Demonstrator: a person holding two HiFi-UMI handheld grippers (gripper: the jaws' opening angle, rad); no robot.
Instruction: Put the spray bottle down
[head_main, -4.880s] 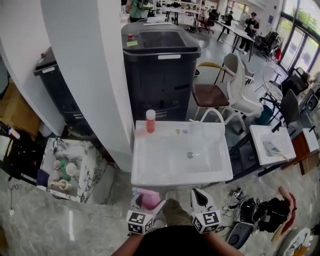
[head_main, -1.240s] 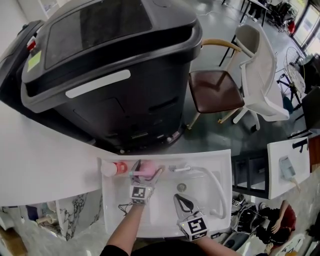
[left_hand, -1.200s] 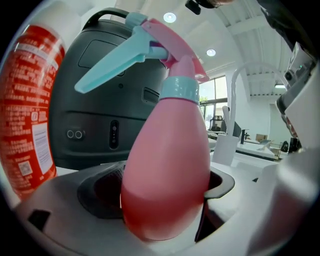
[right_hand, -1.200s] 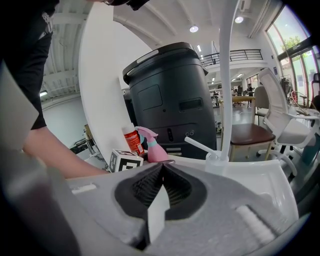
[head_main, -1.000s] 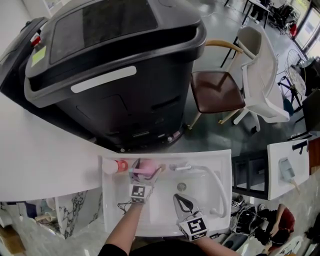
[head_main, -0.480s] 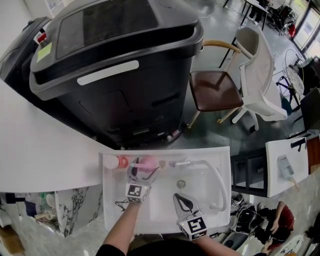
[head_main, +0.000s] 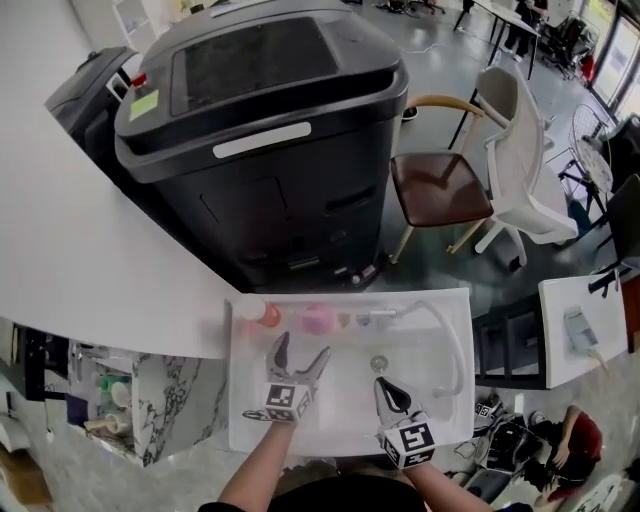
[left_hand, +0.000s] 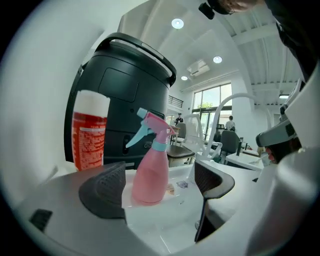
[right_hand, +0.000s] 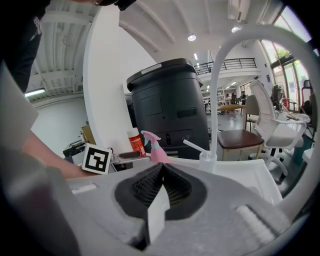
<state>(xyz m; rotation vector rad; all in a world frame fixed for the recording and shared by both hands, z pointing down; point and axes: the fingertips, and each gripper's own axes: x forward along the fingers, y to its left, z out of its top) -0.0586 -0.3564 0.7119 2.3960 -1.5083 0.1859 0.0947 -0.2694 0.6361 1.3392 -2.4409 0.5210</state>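
Observation:
A pink spray bottle (head_main: 317, 319) (left_hand: 151, 167) (right_hand: 156, 149) with a pale blue trigger stands upright on the back ledge of the white sink (head_main: 440, 420). My left gripper (head_main: 299, 357) (left_hand: 159, 186) is open and sits a little nearer than the bottle, with nothing between its jaws. My right gripper (head_main: 392, 395) (right_hand: 161, 170) is shut and empty, over the sink basin to the right of the left one.
A red bottle with a white cap (head_main: 256, 313) (left_hand: 89, 131) stands left of the spray bottle. The curved white faucet (head_main: 445, 340) (right_hand: 220, 85) rises at the sink's right. A large dark bin (head_main: 270, 120) stands behind the sink, and a chair (head_main: 440, 185) beyond it.
My left gripper let go of the spray bottle, opened and drew back toward me. The bottle now stands alone on the ledge. The right gripper stayed over the basin.

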